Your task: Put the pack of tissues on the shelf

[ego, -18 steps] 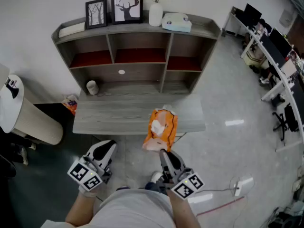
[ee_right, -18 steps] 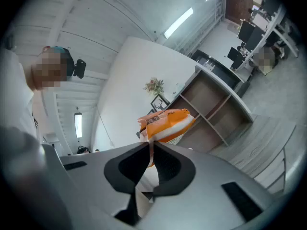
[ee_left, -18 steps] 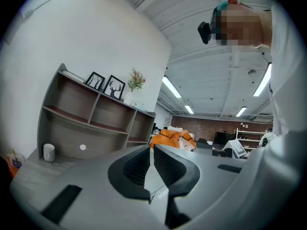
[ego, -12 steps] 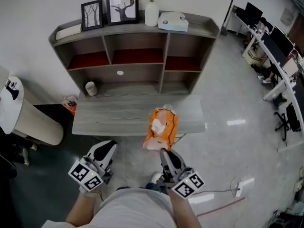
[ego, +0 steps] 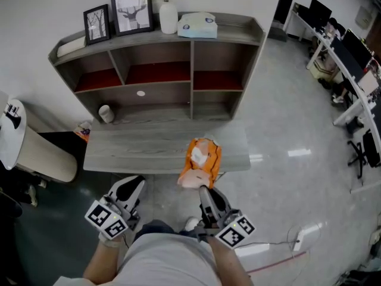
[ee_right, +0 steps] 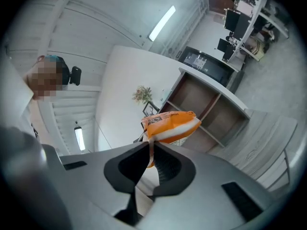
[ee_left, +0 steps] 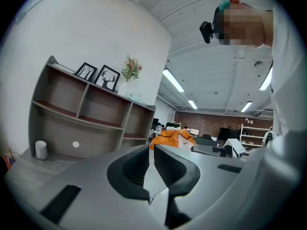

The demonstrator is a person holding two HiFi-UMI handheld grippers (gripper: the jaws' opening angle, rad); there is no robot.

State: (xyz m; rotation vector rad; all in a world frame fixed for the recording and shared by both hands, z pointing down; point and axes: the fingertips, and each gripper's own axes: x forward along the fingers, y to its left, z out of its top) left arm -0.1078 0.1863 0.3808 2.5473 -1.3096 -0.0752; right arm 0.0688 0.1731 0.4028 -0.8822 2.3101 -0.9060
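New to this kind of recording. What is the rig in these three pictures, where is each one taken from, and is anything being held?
No robot: a person wears a head camera and holds a two-jaw gripper in each hand; the marker cubes belong to them. The head view looks down on both. The other two pictures come from cameras riding on each gripper, looking along its jaws. The left gripper is shut and empty. The right gripper is shut on the edge of the orange pack of tissues, held by the desk's near edge. Behind stands the shelf, with picture frames, a vase and a pale box on top.
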